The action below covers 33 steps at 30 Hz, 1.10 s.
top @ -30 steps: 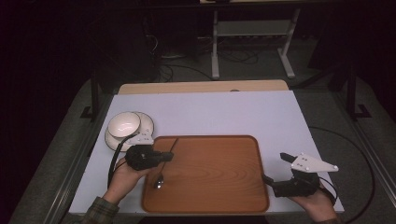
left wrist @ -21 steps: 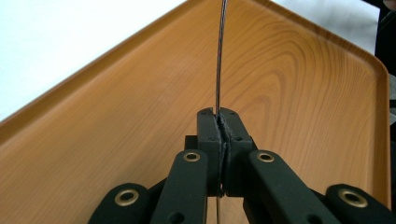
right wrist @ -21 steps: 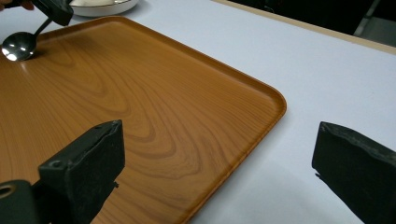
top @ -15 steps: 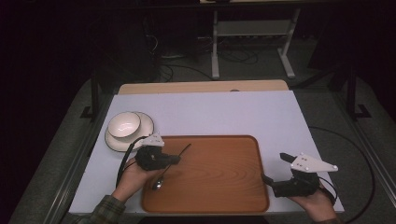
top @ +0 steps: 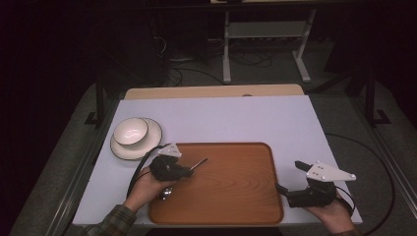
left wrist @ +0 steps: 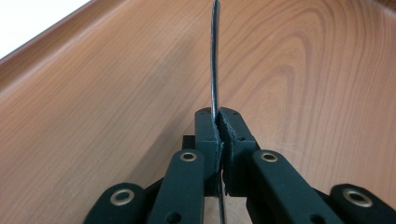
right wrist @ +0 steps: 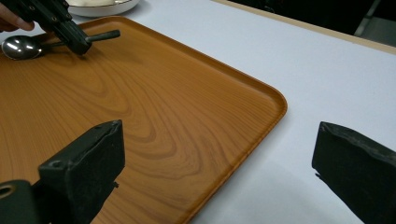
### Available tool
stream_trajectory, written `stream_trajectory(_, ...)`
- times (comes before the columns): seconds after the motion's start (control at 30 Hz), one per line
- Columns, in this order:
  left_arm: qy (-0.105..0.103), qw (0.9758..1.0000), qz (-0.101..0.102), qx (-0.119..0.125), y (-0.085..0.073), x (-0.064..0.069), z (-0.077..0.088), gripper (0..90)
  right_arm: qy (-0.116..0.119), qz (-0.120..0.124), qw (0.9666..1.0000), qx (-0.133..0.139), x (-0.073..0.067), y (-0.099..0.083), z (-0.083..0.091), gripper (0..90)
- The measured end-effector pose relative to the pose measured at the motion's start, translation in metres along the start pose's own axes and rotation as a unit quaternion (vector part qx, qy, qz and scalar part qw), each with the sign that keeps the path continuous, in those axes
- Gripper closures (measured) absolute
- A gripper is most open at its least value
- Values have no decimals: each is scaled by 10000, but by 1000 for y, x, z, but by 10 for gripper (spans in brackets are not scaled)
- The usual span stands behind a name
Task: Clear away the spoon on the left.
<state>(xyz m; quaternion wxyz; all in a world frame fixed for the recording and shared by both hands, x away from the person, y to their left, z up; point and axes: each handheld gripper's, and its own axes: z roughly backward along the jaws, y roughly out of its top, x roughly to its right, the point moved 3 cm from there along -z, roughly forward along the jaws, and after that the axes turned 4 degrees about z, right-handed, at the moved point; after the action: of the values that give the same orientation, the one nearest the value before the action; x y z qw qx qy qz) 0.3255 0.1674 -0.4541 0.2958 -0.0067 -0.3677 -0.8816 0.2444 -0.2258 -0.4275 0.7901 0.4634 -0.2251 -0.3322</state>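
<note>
My left gripper (top: 187,171) is shut on a metal spoon (top: 198,162) above the left part of a wooden tray (top: 236,196). The spoon's handle points right and away; its bowl (top: 166,193) hangs near the tray's front left. The left gripper view shows the jaws (left wrist: 217,119) clamped on the thin handle (left wrist: 215,56) over the tray (left wrist: 93,116). By the tray's right front corner my right gripper (top: 291,178) stands open and holds nothing. Its view (right wrist: 219,135) takes in the tray's corner (right wrist: 261,100), the spoon (right wrist: 21,46) and the left gripper (right wrist: 70,29).
A white bowl (top: 131,131) sits on a white plate (top: 153,136) on the pale table (top: 236,118), left of the tray. The plate's rim (right wrist: 102,7) shows beyond the tray. Cables trail from both grippers. A metal stand (top: 265,34) is behind the table.
My left gripper has moved right and a little toward the person with the spoon, now further over the tray. The right gripper has stayed put.
</note>
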Motion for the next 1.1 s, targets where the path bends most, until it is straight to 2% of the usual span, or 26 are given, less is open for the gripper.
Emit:
stream_trajectory(0.2, 59, 9999, -58, -132, -2, 1, -4, 831, -4, 4, 10000, -4, 0, 0, 0, 20)
stream_trajectory(0.4, 78, 9999, -84, -117, -1, 1, -5, 825, -7, -3, 10000, -3, 0, 0, 0, 20)
stream_trajectory(0.67, 133, 9998, -121, -94, -1, 1, -4, 747, -9, -8, 10000, -2, 0, 0, 1, 20)
stream_trajectory(0.73, 153, 9998, -122, -25, -1, 0, -2, 685, -12, -10, 10000, 9, 1, 0, 1, 20)
stream_trajectory(0.9, 226, 9995, -59, 205, 0, -2, 4, 433, -8, -3, 10000, 23, 1, 0, 1, 20)
stream_trajectory(1.1, 374, 9979, -91, 521, 0, -5, 15, 221, -8, -5, 10000, 40, 0, 1, 2, 20)
